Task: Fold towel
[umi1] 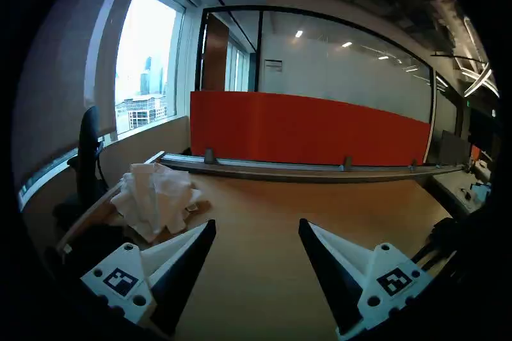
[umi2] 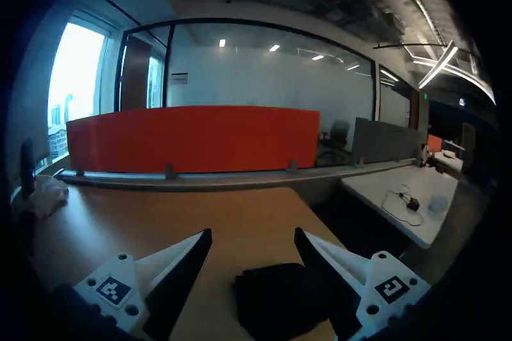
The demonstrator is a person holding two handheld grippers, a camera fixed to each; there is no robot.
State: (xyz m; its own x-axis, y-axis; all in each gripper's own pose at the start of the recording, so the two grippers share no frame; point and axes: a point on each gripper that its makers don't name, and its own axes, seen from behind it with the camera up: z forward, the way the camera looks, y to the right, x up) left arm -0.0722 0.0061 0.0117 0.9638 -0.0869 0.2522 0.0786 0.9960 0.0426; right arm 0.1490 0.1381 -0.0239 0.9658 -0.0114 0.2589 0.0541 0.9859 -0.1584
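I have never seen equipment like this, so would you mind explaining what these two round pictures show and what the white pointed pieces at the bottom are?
A person holds a handheld gripper in each hand. Each gripper has two white fingers and a camera that looks forward between them, and those fingers are the pointed pieces you see.

The left gripper view shows the left gripper open above a wooden desk. A crumpled white towel lies ahead, towards the left of the picture.

The right gripper view shows the right gripper, also open. A dark cloth-like item lies on the desk low between its fingers and is not gripped. The pale bundle at that picture's far left is probably the same towel.

A red divider runs along the back of the desk. Neither gripper holds anything.
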